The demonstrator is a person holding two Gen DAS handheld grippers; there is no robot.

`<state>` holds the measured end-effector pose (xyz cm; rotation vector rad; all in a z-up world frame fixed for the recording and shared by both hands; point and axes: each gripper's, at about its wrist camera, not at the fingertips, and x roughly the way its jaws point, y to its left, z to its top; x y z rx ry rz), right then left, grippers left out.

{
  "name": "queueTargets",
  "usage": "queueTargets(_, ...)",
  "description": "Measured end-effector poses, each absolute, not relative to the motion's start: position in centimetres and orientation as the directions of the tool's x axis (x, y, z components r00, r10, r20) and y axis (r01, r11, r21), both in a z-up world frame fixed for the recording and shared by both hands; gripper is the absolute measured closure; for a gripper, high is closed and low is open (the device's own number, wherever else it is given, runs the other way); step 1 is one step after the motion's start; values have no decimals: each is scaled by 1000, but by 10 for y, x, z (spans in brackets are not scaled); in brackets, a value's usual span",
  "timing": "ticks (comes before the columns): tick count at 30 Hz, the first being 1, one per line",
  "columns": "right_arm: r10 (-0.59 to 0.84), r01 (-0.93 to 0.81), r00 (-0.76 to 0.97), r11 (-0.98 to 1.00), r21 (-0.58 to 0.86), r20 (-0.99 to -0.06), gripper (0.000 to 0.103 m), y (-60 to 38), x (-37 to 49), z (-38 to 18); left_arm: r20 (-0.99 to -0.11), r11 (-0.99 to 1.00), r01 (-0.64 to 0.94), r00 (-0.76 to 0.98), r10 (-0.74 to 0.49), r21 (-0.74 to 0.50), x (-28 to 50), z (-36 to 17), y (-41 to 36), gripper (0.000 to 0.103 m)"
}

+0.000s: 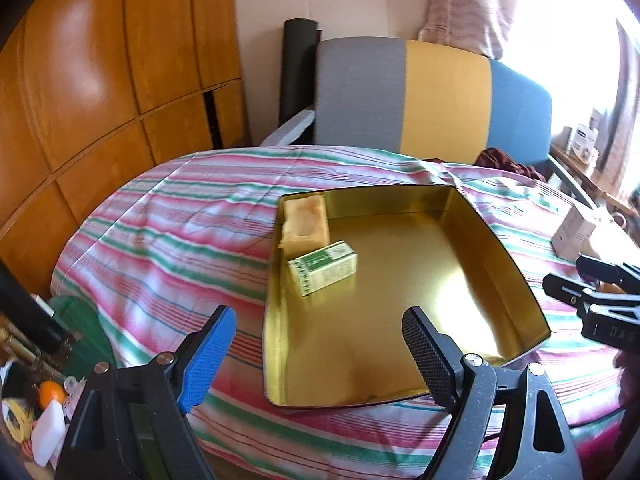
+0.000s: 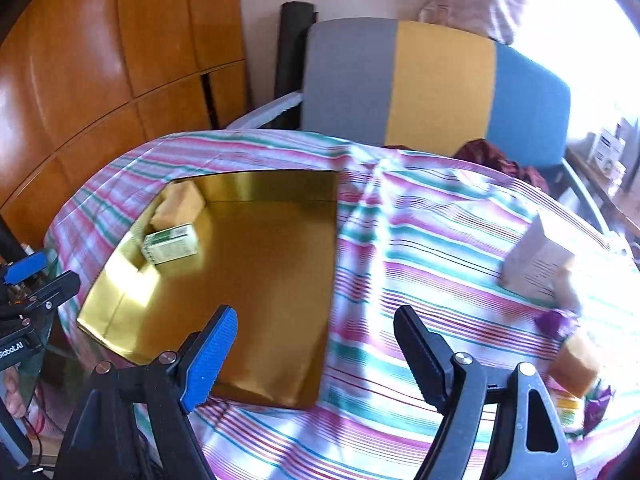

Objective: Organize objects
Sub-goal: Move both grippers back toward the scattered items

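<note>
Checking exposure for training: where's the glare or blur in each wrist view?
Left wrist: window top right blown out; shiny gold metal tray mirrors glare. Right wrist: same washout; white cardboard box and purple wrapper smeared soft; fisheye bends both.

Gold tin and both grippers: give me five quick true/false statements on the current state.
1. The gold tin holds two items. True: a green-and-white box and a tan block.
2. The left gripper grips the green-and-white box. False: its jaws are open and empty; the box lies on the tin floor.
3. The right gripper is open and empty. True.
4. The white carton sits inside the tin. False: it stands on the striped cloth, to the tin's right.
5. The tan block is in the tin's near right corner. False: it is in the far left corner.
</note>
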<state>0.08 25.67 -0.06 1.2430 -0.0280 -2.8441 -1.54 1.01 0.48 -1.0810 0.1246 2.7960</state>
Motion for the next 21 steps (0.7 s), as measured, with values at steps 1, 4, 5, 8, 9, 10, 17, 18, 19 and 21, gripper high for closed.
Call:
queueTargets(1,-30,11,-679,-999,31,-734,21,264,2,-1,-673,-985,-168,-732,105,30,-15,5,14,17)
queueTargets(4,5,-37,-676,-999,28,-737,21,285,8,-2,-675,-980,-194,-728,119,36,-13,6,25,17)
queueTargets(5,18,-55,-674,-998,26,-738,21,293,10,-2,-677,-979,-202,-726,124,37,-13,6,29,17)
queueTargets(8,53,-99,-668,-995,18,-742,21,313,15,-5,-682,-974,-224,-718,138,39,-12,5,38,17)
queueTargets(9,66,-114,-667,-993,15,-742,21,320,17,-5,-684,-972,-231,-716,143,39,-12,4,40,17)
queueTargets(10,77,-128,-665,-992,11,-743,21,327,19,-5,-686,-971,-238,-713,148,38,-11,4,43,17)
queueTargets(17,156,-261,-652,-965,26,-742,21,385,41,-2,-699,-957,-290,-690,187,29,-12,-1,60,17)
queueTargets(18,165,-284,-653,-958,37,-739,21,394,44,-1,-700,-954,-299,-687,198,24,-12,-2,62,16)
queueTargets(19,177,-314,-653,-948,51,-736,21,405,48,-1,-699,-952,-305,-685,205,19,-12,-1,64,13)
queueTargets(21,211,-389,-653,-917,83,-727,21,430,57,3,-698,-946,-323,-680,224,11,-11,-1,70,11)
